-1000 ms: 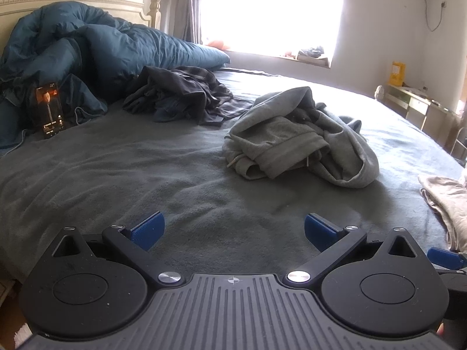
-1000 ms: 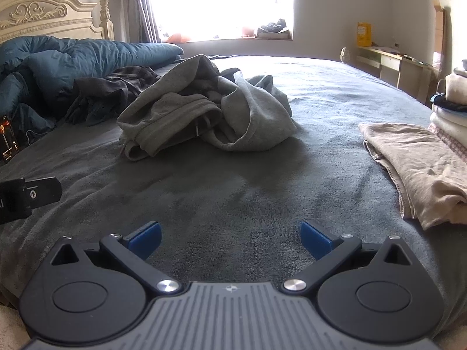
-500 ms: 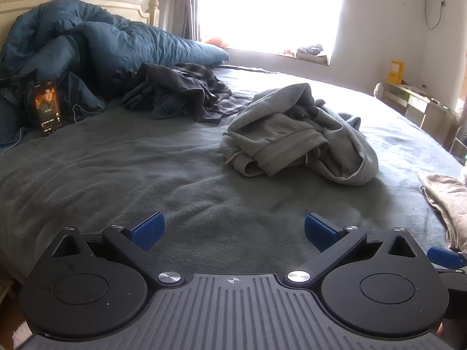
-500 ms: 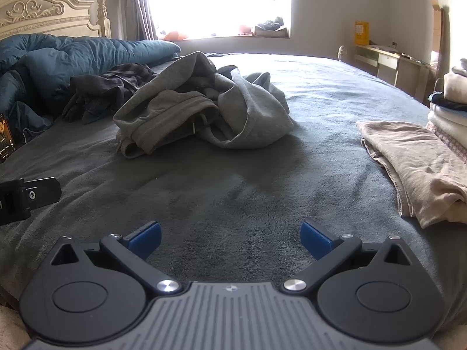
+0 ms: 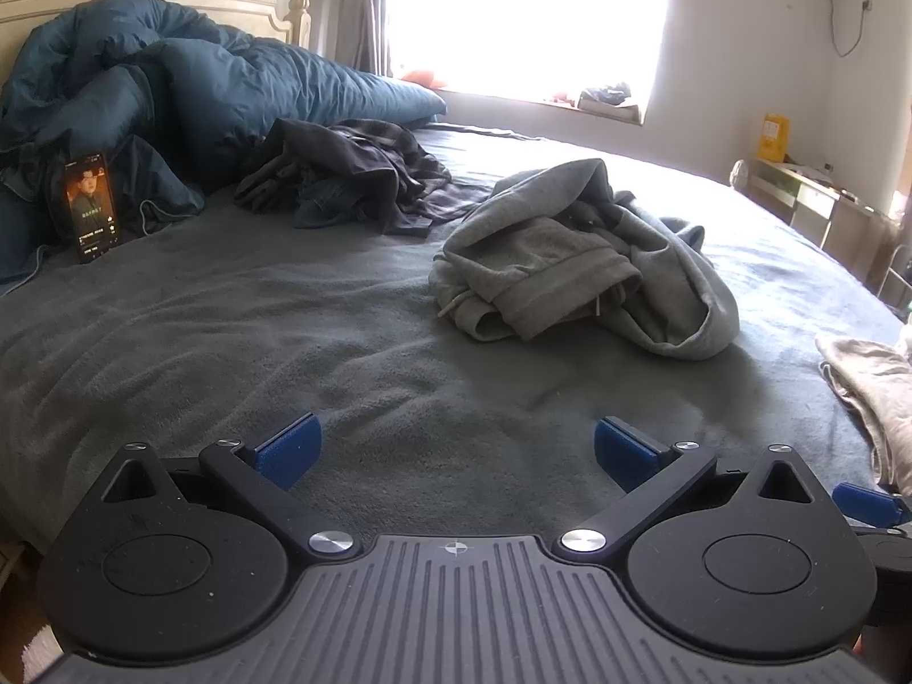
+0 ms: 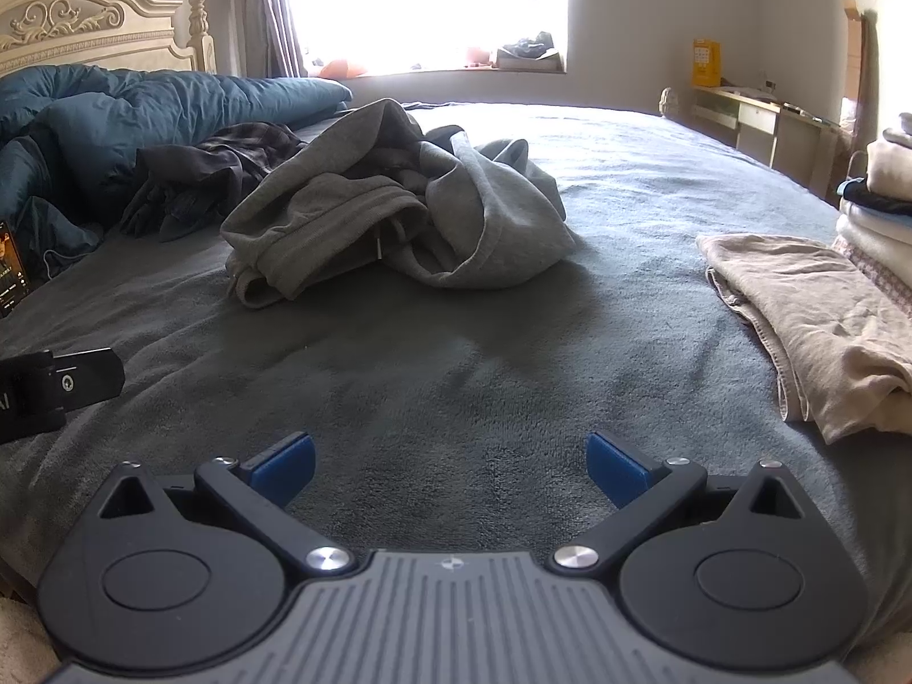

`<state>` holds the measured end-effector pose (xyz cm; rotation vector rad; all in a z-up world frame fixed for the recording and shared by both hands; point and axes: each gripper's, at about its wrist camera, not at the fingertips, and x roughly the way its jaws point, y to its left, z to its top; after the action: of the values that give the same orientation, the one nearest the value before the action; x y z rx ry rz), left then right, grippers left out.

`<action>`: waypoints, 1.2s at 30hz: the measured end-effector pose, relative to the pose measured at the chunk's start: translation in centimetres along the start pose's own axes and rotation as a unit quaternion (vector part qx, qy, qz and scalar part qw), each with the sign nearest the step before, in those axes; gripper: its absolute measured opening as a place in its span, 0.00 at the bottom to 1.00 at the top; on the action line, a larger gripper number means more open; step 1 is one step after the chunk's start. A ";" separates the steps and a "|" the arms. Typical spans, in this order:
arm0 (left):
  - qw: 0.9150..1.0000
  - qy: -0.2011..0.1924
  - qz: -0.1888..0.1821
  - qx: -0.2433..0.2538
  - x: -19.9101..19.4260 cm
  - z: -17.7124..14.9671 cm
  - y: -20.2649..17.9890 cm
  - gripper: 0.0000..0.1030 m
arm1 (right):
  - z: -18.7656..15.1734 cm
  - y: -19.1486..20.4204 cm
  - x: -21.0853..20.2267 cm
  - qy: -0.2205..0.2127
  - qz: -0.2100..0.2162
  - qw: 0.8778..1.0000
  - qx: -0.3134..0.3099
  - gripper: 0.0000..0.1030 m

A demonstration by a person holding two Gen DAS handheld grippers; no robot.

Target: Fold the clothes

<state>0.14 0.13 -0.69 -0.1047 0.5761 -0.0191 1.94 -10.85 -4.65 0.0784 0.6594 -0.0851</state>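
Note:
A crumpled grey hoodie (image 5: 575,262) (image 6: 399,211) lies in a heap in the middle of the bed. Behind it, toward the headboard, sits a dark plaid garment (image 5: 347,176) (image 6: 216,171), also bunched up. A folded beige cloth (image 6: 815,319) (image 5: 872,387) rests flat at the right. My left gripper (image 5: 456,444) hangs open over bare blanket well short of the hoodie. My right gripper (image 6: 450,459) is open too, nothing between its blue pads, also short of the hoodie. The left gripper's body (image 6: 51,393) shows at the right wrist view's left edge.
A grey blanket (image 5: 228,330) covers the bed. A teal duvet (image 5: 171,85) is piled against the cream headboard, with a lit phone (image 5: 91,205) propped on it. Stacked folded clothes (image 6: 883,194) stand at the far right. A low desk (image 6: 764,114) lines the wall.
Both grippers have drifted slightly forward and left toward the hoodie, which looks a little larger. Both stayed open. The phone's screen picture changed.

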 end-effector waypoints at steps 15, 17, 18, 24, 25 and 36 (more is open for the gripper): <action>1.000 0.006 0.003 0.000 0.3 -0.2 0.0 1.00 | -0.1 0.2 0.1 0.002 0.001 1.000 -0.001 1.00; 1.000 0.007 0.003 -0.001 0.4 -0.3 0.0 1.00 | -0.1 0.1 0.1 0.003 0.001 1.000 0.000 1.00; 1.000 0.008 0.004 -0.002 0.4 -0.3 0.0 1.00 | -0.1 0.1 0.1 0.003 0.001 1.000 0.000 1.00; 1.000 0.007 0.008 0.000 0.5 -0.4 0.0 1.00 | -0.2 0.1 0.3 0.003 0.000 1.000 0.000 1.00; 1.000 0.007 0.008 0.000 0.5 -0.4 0.0 1.00 | -0.2 0.1 0.3 0.003 0.000 1.000 0.000 1.00; 1.000 -0.003 0.004 -0.005 1.3 -0.2 0.3 1.00 | -0.1 -0.5 1.1 0.003 0.000 1.000 0.005 1.00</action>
<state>1.16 0.32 -1.57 -0.1120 0.5705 -0.0086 2.71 -11.43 -5.45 0.0880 0.6654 -0.0887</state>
